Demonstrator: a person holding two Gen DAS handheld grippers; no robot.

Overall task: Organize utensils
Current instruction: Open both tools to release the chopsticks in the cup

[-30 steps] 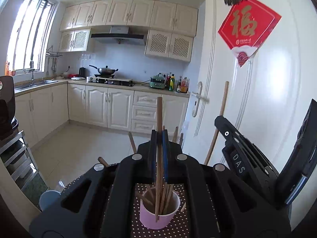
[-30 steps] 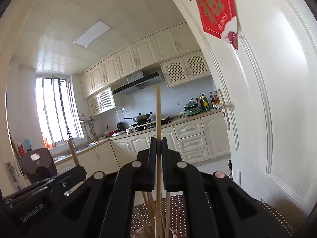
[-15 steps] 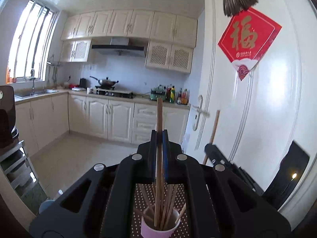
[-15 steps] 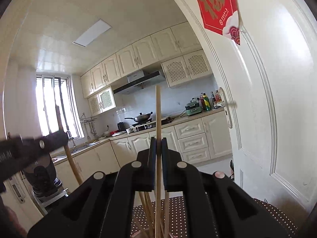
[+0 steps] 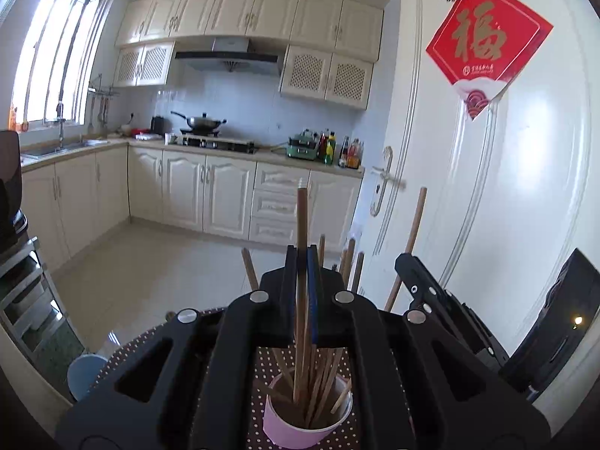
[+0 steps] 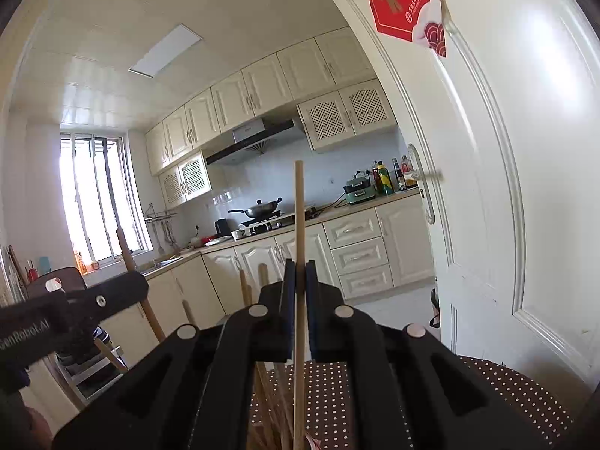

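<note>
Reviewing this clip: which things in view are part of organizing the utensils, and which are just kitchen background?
Part of the job:
- left hand-held gripper, shut on a dark chopstick
- right hand-held gripper, shut on a light chopstick
- pink cup holding more chopsticks

Just lying about:
- wok on the stove
- sauce bottles
- red door decoration
- blue cup

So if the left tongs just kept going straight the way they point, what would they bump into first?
Probably nothing close: beyond the left tongs, shut on a dark chopstick, lies open kitchen floor, then the base cabinets. Depth is hard to judge.
</note>
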